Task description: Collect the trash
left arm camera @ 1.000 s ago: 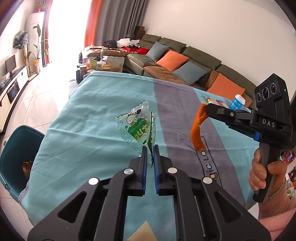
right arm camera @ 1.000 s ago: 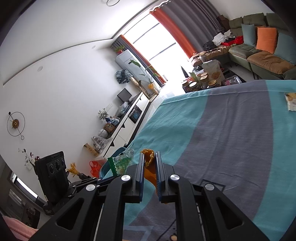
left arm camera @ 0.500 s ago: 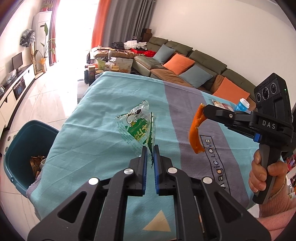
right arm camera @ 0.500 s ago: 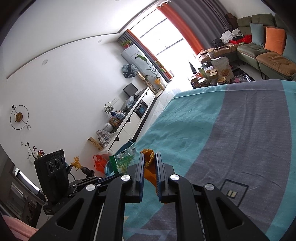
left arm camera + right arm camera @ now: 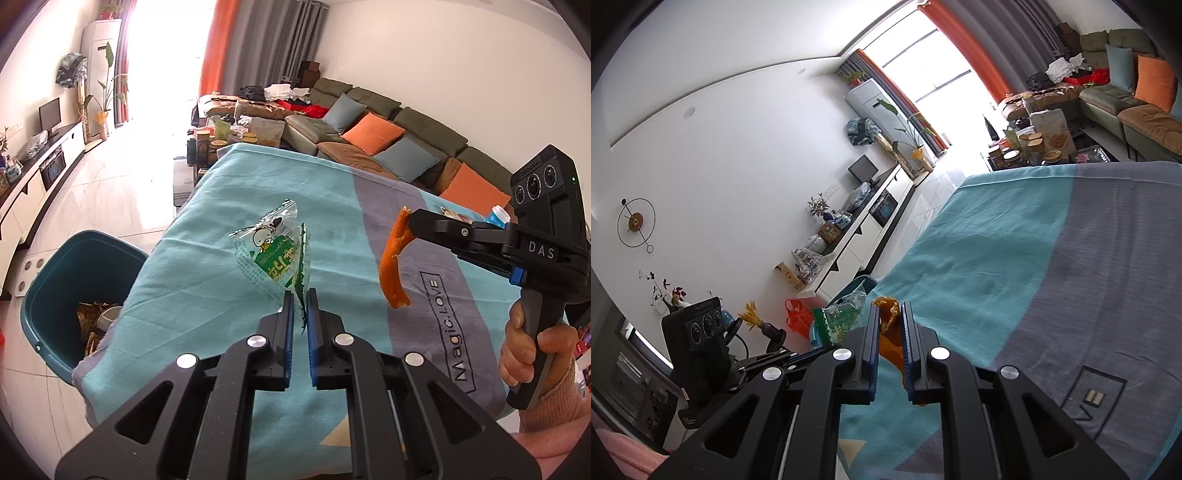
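Left tool [image 5: 300,295] clenched on green snack wrapper [image 5: 271,254]; right tool [image 5: 888,321] clenched on orange peel [image 5: 393,264]. Both hang above the surface [image 5: 207,280]. Carry each fully over teal bin [image 5: 48,291] before releasing, wrapper first.

Green-printed clear wrapper [image 5: 275,254] and curled orange peel [image 5: 394,266] hang above the teal bin [image 5: 55,280]
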A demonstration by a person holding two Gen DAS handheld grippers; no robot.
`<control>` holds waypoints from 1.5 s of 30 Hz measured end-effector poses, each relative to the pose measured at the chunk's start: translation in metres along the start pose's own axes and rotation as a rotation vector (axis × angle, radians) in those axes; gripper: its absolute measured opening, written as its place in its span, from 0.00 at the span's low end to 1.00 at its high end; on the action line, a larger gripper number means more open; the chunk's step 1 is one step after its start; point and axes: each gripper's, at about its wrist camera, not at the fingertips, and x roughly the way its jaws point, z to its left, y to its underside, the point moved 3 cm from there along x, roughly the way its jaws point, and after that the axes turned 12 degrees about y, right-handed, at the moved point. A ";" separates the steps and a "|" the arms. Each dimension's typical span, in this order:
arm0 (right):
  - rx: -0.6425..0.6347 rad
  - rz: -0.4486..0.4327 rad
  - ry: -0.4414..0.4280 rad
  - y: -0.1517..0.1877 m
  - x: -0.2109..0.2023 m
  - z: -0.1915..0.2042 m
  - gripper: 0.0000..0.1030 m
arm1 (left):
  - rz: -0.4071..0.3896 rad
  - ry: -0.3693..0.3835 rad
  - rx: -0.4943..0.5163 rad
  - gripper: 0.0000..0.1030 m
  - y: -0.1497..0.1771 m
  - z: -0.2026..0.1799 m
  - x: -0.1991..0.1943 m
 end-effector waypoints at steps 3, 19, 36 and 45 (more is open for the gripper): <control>-0.009 0.010 -0.012 -0.001 0.007 0.005 0.10 | -0.006 -0.008 -0.007 0.07 -0.001 0.004 -0.004; -0.070 0.092 -0.115 -0.020 0.065 0.053 0.03 | -0.055 -0.119 -0.107 0.07 -0.002 0.065 -0.032; -0.113 0.238 0.095 0.012 0.107 0.035 0.39 | -0.078 -0.151 -0.222 0.07 0.014 0.124 -0.044; -0.101 0.263 0.062 0.022 0.109 0.039 0.12 | -0.084 -0.158 -0.232 0.07 0.018 0.126 -0.049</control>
